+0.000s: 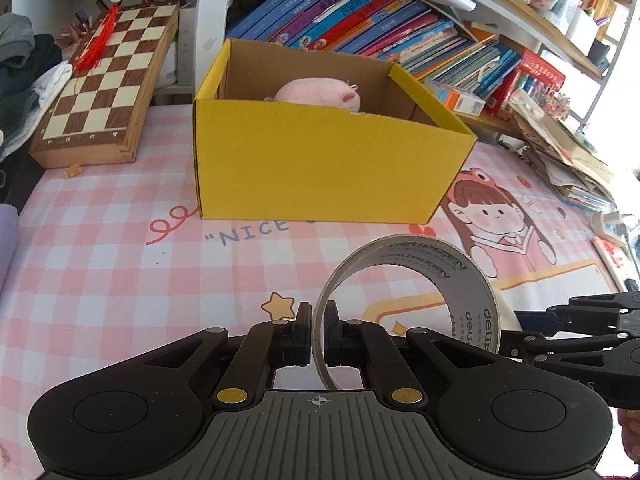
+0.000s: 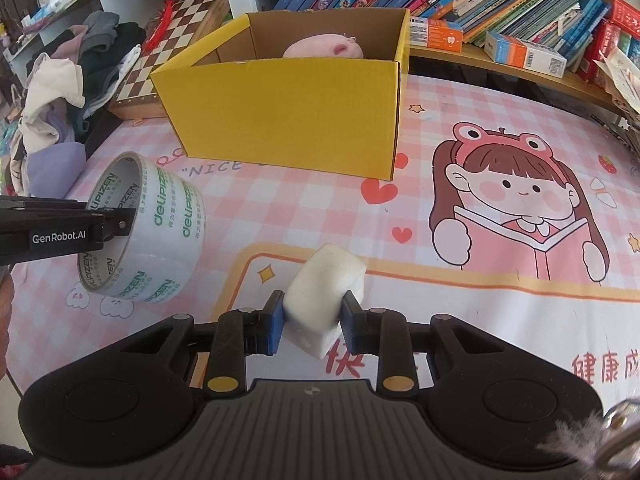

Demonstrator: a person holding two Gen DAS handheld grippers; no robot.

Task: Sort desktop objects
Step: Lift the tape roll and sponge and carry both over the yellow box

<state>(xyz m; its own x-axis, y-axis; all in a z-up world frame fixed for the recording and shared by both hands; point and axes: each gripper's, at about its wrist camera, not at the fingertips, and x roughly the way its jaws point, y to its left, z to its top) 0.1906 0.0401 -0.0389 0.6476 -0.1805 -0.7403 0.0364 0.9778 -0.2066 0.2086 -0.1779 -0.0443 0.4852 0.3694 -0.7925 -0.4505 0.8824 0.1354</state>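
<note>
The left gripper's fingers are pinched tight on the wall of the tape roll, one inside the ring, one outside; the right gripper clamps a white foam block. Both loads hang over the pink checked mat, short of the yellow box, where a pink plush already sits. I'd judge this the carry stage: next, bring each over the rim and let go. Only the right wrist view shows the block; the left view shows how thinly the tape is gripped.
</note>
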